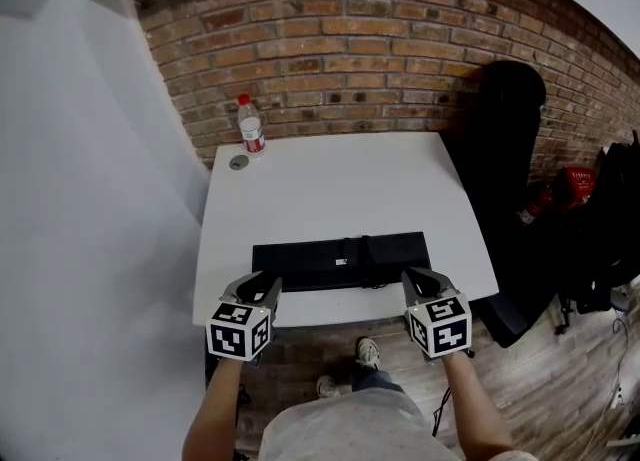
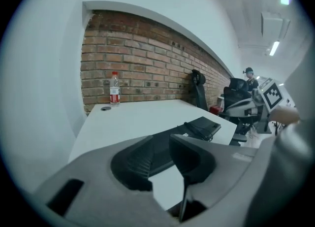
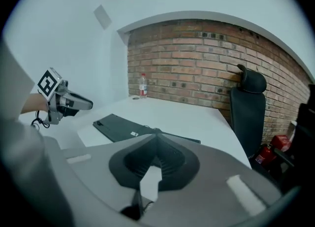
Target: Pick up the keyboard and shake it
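A black keyboard (image 1: 340,261) lies underside up along the front edge of the white table (image 1: 330,189); it also shows in the left gripper view (image 2: 197,128) and the right gripper view (image 3: 123,128). My left gripper (image 1: 262,284) hovers at its front left corner, jaws a narrow gap apart (image 2: 160,141), with the keyboard beyond them and nothing pressed. My right gripper (image 1: 420,281) sits at the front right corner, its jaws meeting at the tips (image 3: 156,138) with nothing between them.
A water bottle (image 1: 250,126) with a red cap stands at the table's far left corner beside a round grommet (image 1: 238,162). A black chair (image 1: 505,149) leans against the brick wall on the right. Red gear (image 1: 565,189) lies on the floor past it.
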`<action>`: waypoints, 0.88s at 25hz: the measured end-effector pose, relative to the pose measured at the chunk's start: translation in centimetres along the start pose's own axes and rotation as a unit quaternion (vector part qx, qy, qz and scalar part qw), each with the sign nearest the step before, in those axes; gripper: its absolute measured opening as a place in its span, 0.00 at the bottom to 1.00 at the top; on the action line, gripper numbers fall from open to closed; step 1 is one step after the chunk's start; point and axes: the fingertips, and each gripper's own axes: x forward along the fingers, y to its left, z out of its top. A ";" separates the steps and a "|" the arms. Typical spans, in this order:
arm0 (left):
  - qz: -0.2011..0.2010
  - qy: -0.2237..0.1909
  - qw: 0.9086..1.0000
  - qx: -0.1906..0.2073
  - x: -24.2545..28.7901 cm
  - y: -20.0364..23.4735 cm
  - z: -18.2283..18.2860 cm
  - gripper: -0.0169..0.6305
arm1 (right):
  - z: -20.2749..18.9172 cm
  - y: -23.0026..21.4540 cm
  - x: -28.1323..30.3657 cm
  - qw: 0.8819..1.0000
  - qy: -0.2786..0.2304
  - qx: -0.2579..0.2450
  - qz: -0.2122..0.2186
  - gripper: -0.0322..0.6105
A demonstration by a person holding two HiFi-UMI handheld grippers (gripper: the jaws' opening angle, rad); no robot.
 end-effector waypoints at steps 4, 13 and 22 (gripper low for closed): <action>0.014 -0.037 0.999 -0.012 -1.0 -0.3 1.5 0.07 | 1.9 1.5 -0.9 0.999 -0.032 0.024 0.015 0.06; 0.023 -0.054 0.998 -0.027 -1.9 -0.3 1.0 0.02 | 1.9 2.4 -1.4 0.998 -0.044 0.044 0.018 0.06; 0.022 -0.052 0.998 -0.033 -2.1 0.1 0.6 0.02 | 1.9 2.5 -1.3 0.998 -0.043 0.049 0.017 0.06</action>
